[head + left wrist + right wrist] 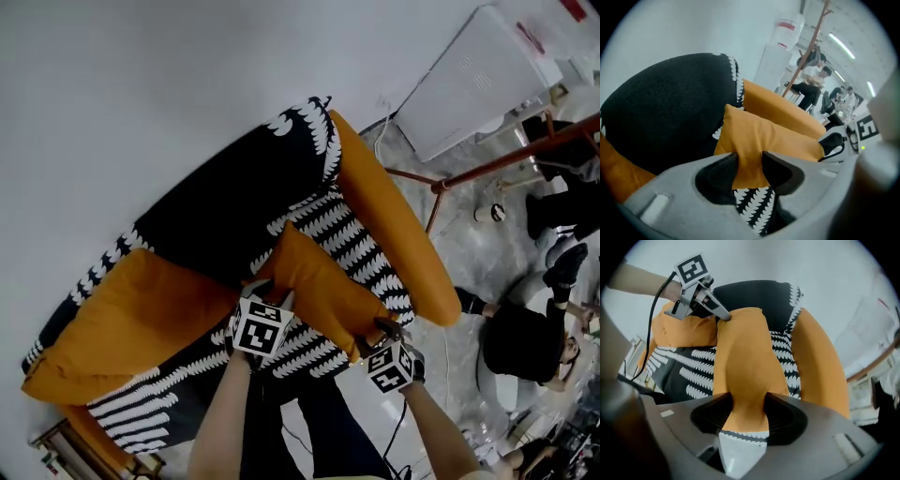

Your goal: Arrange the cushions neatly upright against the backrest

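A small orange cushion (323,286) hangs lifted over the seat of an armchair with a black backrest (234,202) and a black-and-white patterned seat (347,234). My left gripper (259,289) is shut on the cushion's corner nearest the backrest; in the left gripper view the fabric (764,136) is pinched between the pads of that gripper (750,161). My right gripper (380,330) is shut on the opposite corner, near the seat's front edge. In the right gripper view the cushion (745,357) runs from the right gripper (749,401) up to the left gripper (725,316).
Thick orange armrests flank the seat, one on the right (394,225) and one on the left (131,319). A white wall stands behind the chair. A white appliance (478,80), a wooden rack (497,164) and seated people (525,337) are to the right.
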### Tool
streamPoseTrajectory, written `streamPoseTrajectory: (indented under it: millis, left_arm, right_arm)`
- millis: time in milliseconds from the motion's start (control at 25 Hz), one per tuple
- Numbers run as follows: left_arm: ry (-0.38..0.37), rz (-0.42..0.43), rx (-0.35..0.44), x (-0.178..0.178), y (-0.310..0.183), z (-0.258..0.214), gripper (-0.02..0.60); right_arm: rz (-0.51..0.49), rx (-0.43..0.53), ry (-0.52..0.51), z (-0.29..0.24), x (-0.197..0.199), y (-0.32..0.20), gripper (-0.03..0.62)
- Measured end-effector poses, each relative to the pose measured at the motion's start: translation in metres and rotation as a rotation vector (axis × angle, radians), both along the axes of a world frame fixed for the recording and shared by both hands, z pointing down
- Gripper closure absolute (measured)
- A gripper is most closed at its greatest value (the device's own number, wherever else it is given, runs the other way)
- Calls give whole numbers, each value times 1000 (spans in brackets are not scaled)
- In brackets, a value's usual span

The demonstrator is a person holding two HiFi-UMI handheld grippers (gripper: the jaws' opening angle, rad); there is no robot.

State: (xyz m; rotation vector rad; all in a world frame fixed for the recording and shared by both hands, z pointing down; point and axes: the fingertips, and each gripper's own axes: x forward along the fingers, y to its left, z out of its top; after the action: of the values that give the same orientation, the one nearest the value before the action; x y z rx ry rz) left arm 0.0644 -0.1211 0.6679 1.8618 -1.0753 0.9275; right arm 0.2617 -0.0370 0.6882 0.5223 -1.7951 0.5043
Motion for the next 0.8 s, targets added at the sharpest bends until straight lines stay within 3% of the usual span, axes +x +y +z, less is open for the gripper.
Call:
streamPoseTrajectory:
  millis: [320,440,720,800]
  left_arm:
    - [54,-343,-24,-39,20,-13,408]
    - [64,-429,-32,-40,26,-3,413]
    - [94,-665,-80,-68,34,28,420]
    - [67,-708,-88,-79,37,36,433]
  right_arm:
    - [-515,93,92,-24,-27,-100,358]
    - [-694,141,141,-24,-42,-140,358]
    - [-1013,223,176,-15,-102,-191,364]
    - [-1086,251,183,-11,-119,-204,364]
